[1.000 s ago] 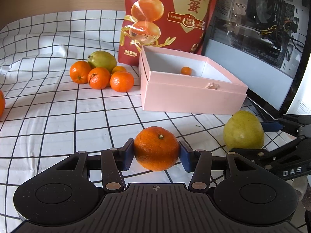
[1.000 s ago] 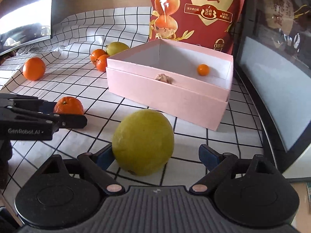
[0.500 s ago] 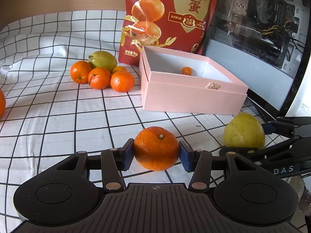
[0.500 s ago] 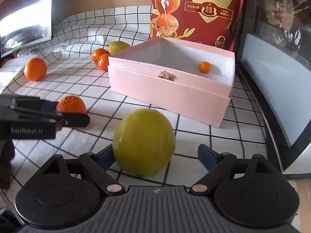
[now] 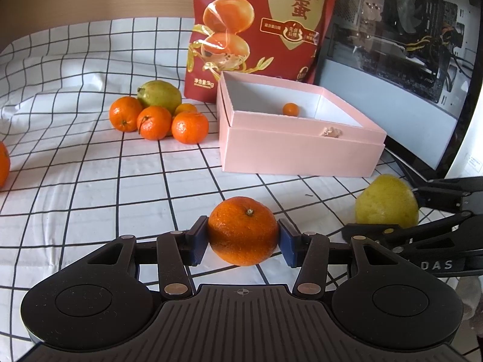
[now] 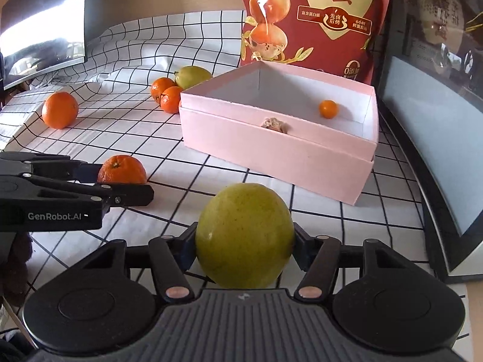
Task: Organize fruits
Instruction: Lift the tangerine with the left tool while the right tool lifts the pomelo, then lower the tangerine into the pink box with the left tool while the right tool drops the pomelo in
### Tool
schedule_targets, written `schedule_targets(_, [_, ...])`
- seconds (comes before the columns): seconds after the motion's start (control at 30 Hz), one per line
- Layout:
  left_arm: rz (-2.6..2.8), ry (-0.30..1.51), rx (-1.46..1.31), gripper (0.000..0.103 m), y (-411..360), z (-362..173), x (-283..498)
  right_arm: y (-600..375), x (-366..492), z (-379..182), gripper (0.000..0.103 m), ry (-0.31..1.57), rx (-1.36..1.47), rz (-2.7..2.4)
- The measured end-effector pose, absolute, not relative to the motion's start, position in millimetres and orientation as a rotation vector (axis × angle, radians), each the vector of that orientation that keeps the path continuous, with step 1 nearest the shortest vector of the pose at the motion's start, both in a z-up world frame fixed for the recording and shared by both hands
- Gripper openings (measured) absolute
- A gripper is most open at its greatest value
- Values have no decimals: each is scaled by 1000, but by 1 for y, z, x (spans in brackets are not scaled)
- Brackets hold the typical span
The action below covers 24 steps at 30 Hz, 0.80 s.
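The left gripper (image 5: 243, 236) clamped an orange (image 5: 243, 230) at lower centre of its view, while the right gripper (image 6: 244, 246) was closing its jaws around a yellow-green fruit (image 6: 244, 235), blue pads at its flanks. The open pink box (image 6: 302, 157), one small orange (image 6: 328, 109) inside, lay ahead in the upper right of both views, its long side facing the grippers. It appeared nearer the right gripper. Both fruits sat near the checked cloth (image 5: 90, 181).

Checked cloth (image 5: 75, 199) covers the tabletop; pink box (image 5: 295, 154), red bag (image 5: 259, 30), loose oranges (image 5: 157, 120) rest toward its far edge.
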<state>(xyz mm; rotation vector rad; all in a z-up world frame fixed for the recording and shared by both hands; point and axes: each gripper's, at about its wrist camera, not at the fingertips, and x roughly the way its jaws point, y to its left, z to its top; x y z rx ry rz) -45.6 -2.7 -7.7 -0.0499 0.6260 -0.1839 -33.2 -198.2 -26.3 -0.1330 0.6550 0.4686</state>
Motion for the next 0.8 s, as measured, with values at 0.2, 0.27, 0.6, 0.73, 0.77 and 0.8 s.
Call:
schedule_targets(0.2, [-232,636,-82,53,0,-2,-35,-208,-40,-11,61,600,-122,460])
schedule_targets(0.27, [-259,604,-140,53,4,10,-30,-213,-40,2,61,566,-106,462])
schedule_targets(0.6, [-322,581,-113,54,-28,98,84,-211,33,124,61,453,-1,408])
schedule_targets(0.73, [-295,715,-89,54,-44,69,136,-196,93,133,61,511,10,310])
schedule_targets(0.77, [-298,746,-87,54,-47,61,143,-193,110,128,61,549,18,288])
schedule_targets(0.8, [-300,784,-80,54,-51,52,151,-192,121,122,61,579,23,276])
